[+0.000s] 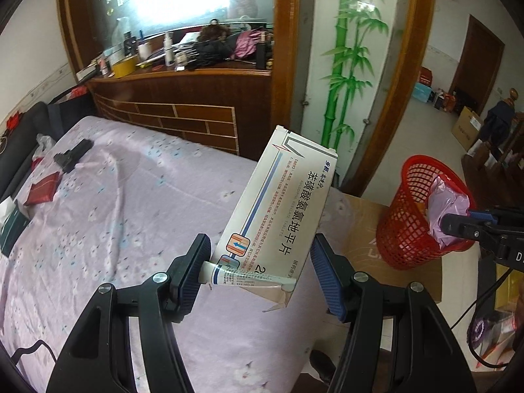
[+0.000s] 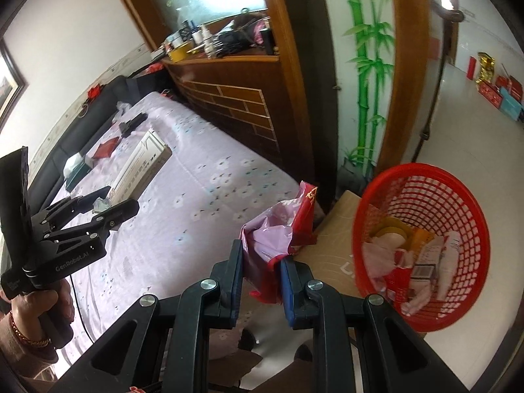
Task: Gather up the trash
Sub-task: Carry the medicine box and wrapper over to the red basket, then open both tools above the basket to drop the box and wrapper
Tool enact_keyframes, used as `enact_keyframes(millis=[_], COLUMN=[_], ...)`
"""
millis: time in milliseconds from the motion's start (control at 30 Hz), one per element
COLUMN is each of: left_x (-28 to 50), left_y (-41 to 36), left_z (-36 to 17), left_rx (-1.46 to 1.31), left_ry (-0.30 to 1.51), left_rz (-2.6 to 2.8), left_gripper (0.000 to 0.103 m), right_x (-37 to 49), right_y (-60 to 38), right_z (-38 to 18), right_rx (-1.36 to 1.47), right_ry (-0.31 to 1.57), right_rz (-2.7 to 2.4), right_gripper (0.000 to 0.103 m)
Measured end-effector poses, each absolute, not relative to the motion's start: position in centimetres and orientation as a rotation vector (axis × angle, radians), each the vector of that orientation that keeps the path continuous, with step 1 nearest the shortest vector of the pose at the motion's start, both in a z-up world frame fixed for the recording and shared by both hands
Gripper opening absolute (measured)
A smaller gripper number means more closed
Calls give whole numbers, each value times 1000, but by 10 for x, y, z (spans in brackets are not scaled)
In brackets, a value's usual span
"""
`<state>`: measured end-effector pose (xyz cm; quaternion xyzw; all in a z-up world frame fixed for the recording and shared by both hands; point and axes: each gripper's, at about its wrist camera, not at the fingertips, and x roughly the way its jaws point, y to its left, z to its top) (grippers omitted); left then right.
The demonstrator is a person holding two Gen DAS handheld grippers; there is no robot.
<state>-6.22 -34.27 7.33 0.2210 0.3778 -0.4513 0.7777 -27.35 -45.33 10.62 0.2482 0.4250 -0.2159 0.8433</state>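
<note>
Between the pads of the left tongs, a white medicine box and a small white tube are gripped together, the box tilting up over the bed; the jaws stand about half open around them. Just right, the right tongs, nearly closed, pinch a crumpled pink and red plastic bag beside the red mesh basket, which stands on a cardboard box and already contains wrappers and paper. Farther back on the bed lie a red packet, a green tissue box and a black object.
</note>
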Motion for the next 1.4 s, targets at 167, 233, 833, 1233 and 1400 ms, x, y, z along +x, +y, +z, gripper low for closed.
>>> enact_keyframes(millis=[167, 233, 833, 1233, 1400], left_x=[-77, -83, -139, -183, -197], left_y=[-357, -363, -422, -481, -508], left_z=[74, 75, 77, 71, 58], left_rx=[490, 494, 553, 598, 631], left_ry=[809, 804, 790, 821, 851], left_rz=[-1016, -1032, -1193, -1328, -1352], left_gripper=[62, 62, 62, 62, 62], right_x=[-295, -307, -395, -435, -438], right_y=[-461, -465, -500, -520, -529], right_z=[109, 110, 117, 125, 127], right_rx=[542, 551, 639, 663, 653], right_ry=[885, 880, 829, 797, 794], right_rz=[-498, -519, -713, -818, -837], right_gripper=[21, 21, 21, 21, 21])
